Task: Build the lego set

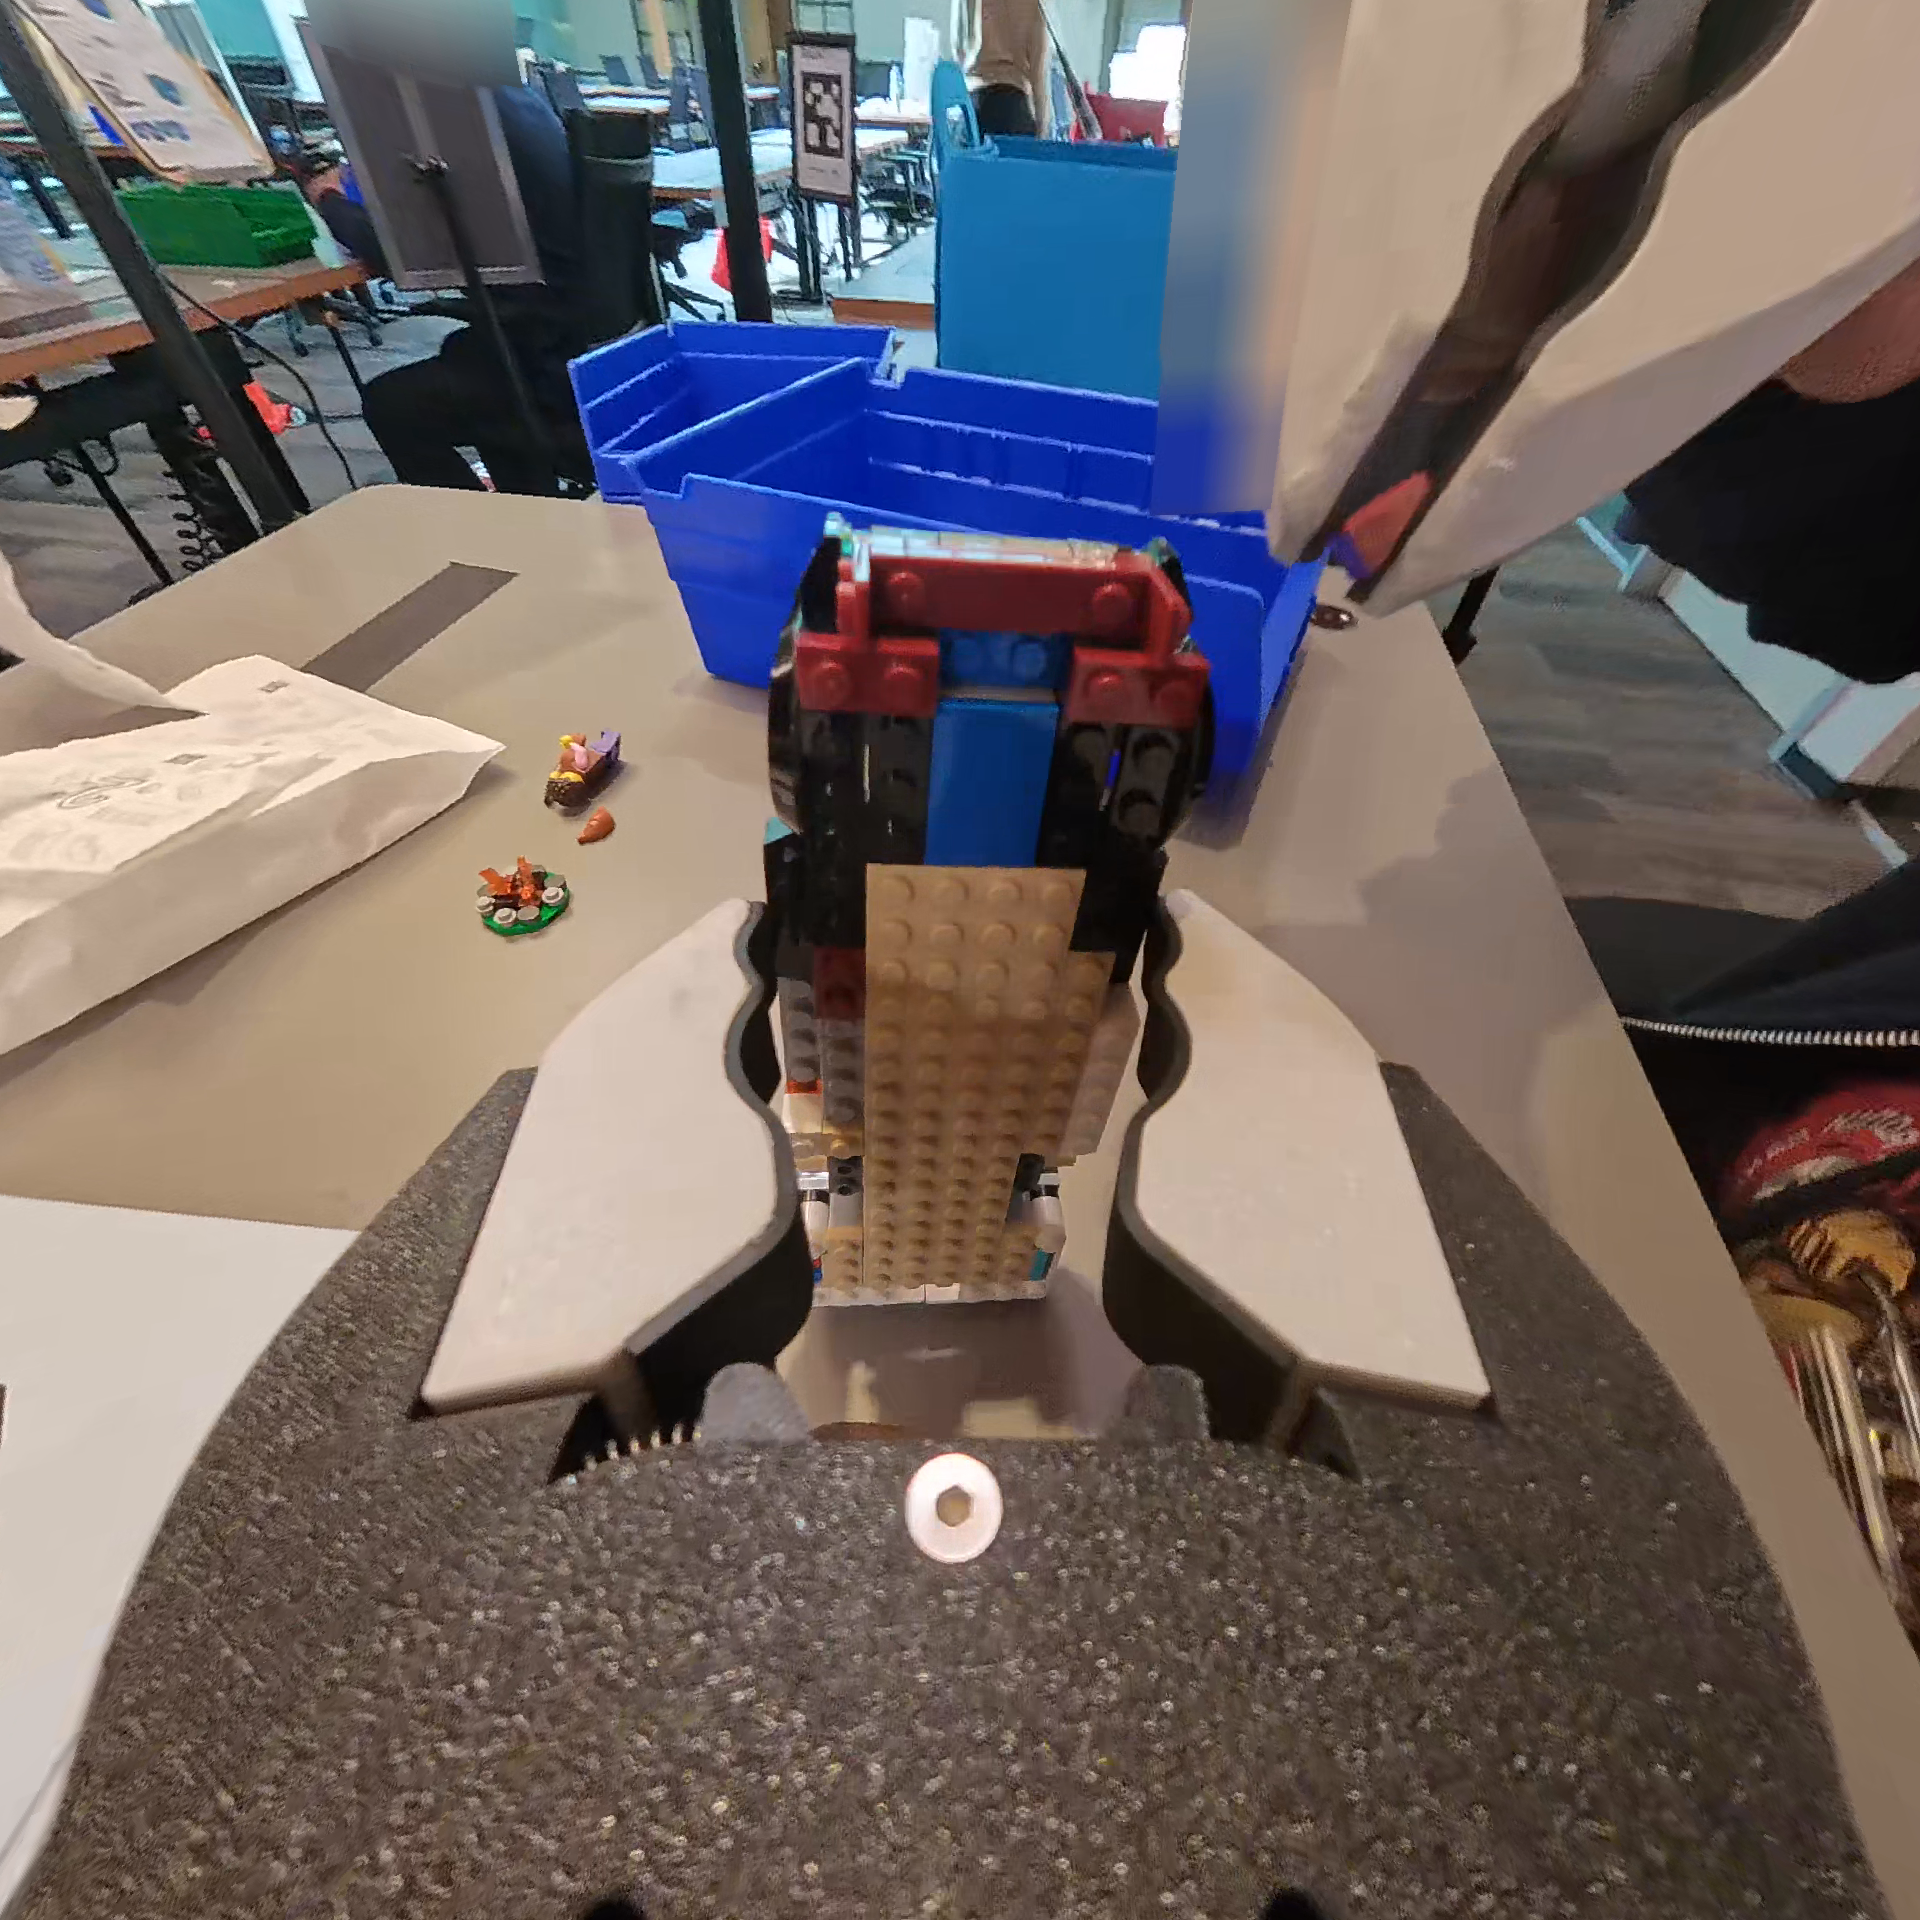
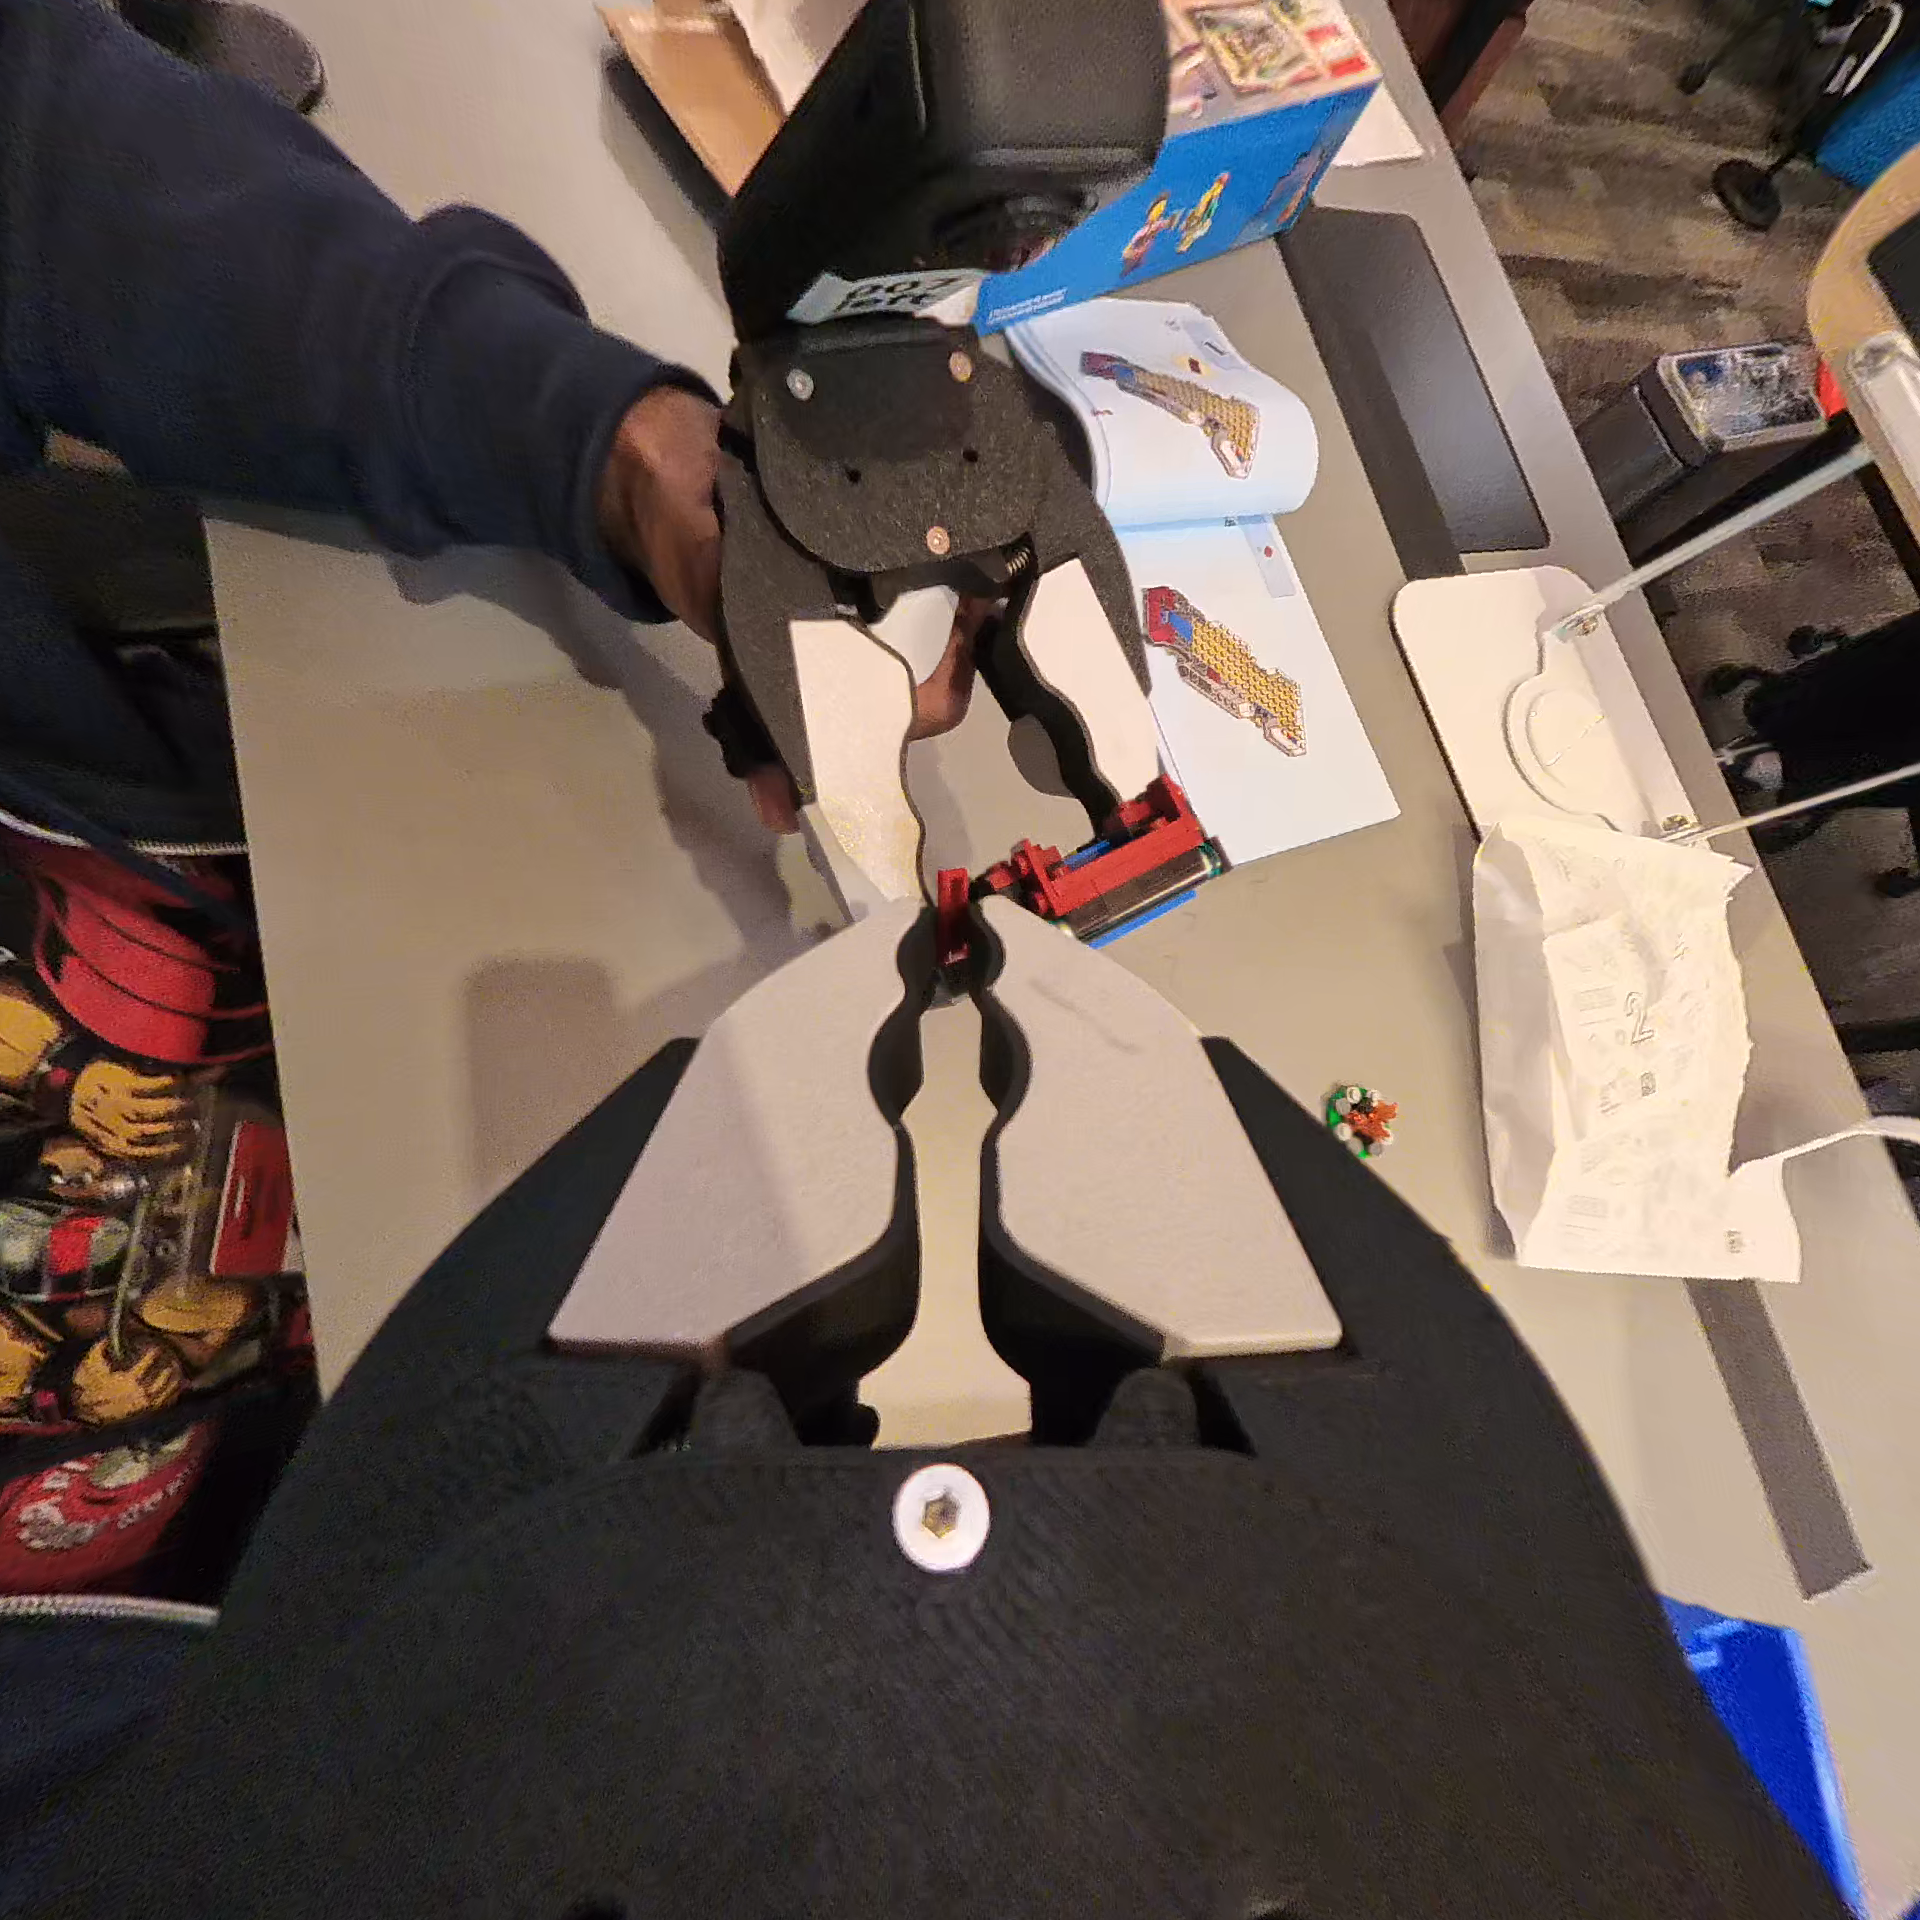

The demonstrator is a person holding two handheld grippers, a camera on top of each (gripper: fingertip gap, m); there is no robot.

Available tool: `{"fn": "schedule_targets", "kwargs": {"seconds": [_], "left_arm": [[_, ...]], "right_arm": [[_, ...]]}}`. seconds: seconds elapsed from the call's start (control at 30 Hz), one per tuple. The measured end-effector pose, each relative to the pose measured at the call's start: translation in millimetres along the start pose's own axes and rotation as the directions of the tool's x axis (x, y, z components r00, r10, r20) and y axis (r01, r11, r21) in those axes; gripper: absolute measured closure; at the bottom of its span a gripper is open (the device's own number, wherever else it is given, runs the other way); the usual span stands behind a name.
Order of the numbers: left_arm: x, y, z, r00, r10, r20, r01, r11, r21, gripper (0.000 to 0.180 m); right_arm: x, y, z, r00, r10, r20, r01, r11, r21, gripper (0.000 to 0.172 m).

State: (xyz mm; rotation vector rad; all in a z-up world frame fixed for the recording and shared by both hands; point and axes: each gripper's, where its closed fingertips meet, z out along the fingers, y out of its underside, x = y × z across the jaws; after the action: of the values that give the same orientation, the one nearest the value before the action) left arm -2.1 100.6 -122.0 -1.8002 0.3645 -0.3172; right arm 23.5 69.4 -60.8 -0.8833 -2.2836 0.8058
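Left gripper (image 1: 956, 997) level round brick model (image 1: 977, 935), w/ right gripper (image 2: 951, 935) pinching red piece (image 2: 951, 914).

Brick model (image 1: 977, 935) (tan-topped) in left gripper (image 1: 956, 925)

Open-plan office, rows of desks (image 1: 717, 156), rolling chairs (image 1: 686, 94), carpet floor (image 1: 1662, 727)

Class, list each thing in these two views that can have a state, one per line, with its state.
Left gripper: jaws clamped on the brick model.
Brick model: gripped, part-built.
Right gripper: jaws shut on a small red brick.
Instruction booklet: lying open.
Blue bins: nested, open-topped.
Paper bag: crumpled, torn open.
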Motion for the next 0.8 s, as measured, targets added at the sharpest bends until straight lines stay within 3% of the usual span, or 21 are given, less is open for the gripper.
{"fn": "schedule_targets", "kwargs": {"seconds": [0.47, 0.8], "left_arm": [[-15, 8, -8, 0.99, -0.115, 0.083, 0.117, 0.993, -0.012, 0.112], [-20, 7, -10, 0.984, -0.151, 0.089, 0.151, 0.988, 0.002, 0.112]], "right_arm": [[26, -1, 24, 0.946, -0.292, -0.138, 0.264, 0.945, -0.192, 0.167], [33, -3, 26, 0.926, -0.348, -0.145, 0.32, 0.929, -0.188, 0.167]]}}
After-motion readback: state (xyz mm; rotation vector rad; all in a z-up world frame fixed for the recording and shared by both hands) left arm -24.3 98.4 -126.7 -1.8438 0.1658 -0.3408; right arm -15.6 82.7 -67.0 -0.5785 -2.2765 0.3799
